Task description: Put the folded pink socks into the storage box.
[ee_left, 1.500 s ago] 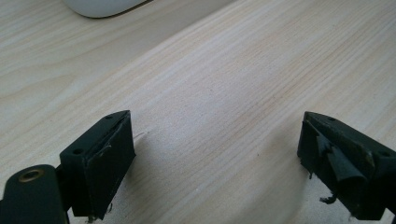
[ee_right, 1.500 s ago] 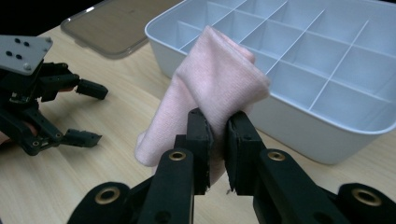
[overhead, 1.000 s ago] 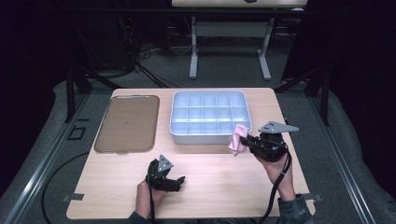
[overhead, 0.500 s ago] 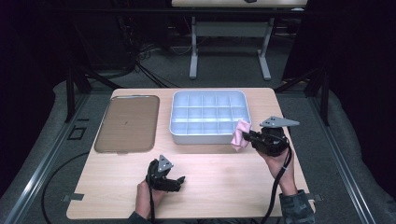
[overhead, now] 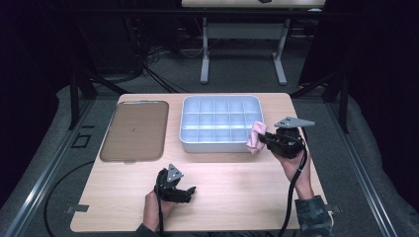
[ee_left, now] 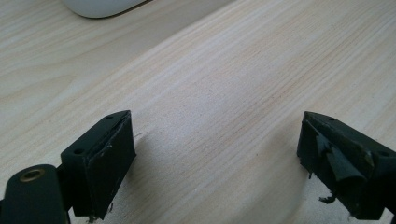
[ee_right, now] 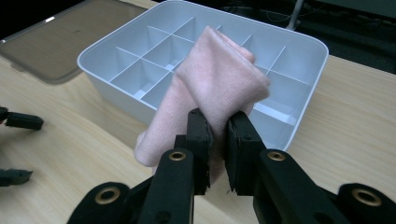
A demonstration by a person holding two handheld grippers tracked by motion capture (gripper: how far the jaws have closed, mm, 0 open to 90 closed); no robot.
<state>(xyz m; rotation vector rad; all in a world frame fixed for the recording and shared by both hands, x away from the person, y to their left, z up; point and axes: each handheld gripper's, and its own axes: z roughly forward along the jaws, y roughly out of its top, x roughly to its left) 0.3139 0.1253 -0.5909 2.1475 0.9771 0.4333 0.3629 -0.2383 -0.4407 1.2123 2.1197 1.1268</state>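
Right now my right hand-held gripper (ee_right: 215, 128) pinches a folded pink cloth (ee_right: 210, 88), which hangs just at the near right corner of the white divided tray (overhead: 190, 143) — the compartments lie ahead and to my left. My right forearm reaches in level, jaws pointing left. My left hand-held gripper (overhead: 190, 191) rests wide and empty on the surface (overhead: 237, 187), well apart.

In the right gripper view, the pink cloth (ee_right: 212, 88) covers some of the little boxes inside the white tray (ee_right: 299, 44), and the cloth's bottom end is hidden behind the right claw (ee_right: 218, 135). The brown lid (ee_right: 56, 42) is cut off at the top and left edges. In the left gripper view, just a corner of the white tray (ee_left: 100, 5) peeks in at the top.
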